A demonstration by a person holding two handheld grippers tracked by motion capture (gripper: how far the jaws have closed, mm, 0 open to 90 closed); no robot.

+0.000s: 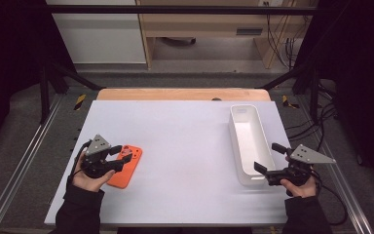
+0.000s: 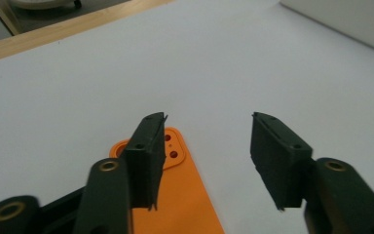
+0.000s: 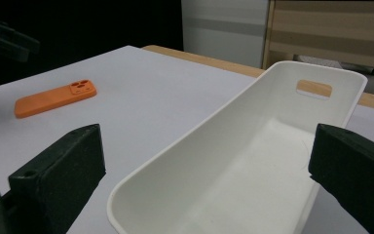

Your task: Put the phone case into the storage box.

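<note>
An orange phone case (image 1: pixel 127 168) lies flat on the white table (image 1: pixel 185 141) at the left, camera holes pointing away. My left gripper (image 1: pixel 124 157) hovers open just over it; in the left gripper view the orange phone case (image 2: pixel 187 187) sits under the left jaw of the left gripper (image 2: pixel 209 119), with nothing gripped. A long, empty white bin (image 1: pixel 249 141) stands at the right. My right gripper (image 1: pixel 268 157) is open at its near end. In the right gripper view the white bin (image 3: pixel 214 122) reaches between the jaws of the right gripper (image 3: pixel 207 146), and the orange phone case (image 3: pixel 53 100) lies far left.
A wooden strip (image 1: pixel 180 94) runs along the table's far edge. Metal frame rails (image 1: pixel 24 161) flank both sides. Cables (image 1: pixel 321 122) hang off to the right, and a wooden cabinet (image 1: pixel 214 24) stands beyond the table.
</note>
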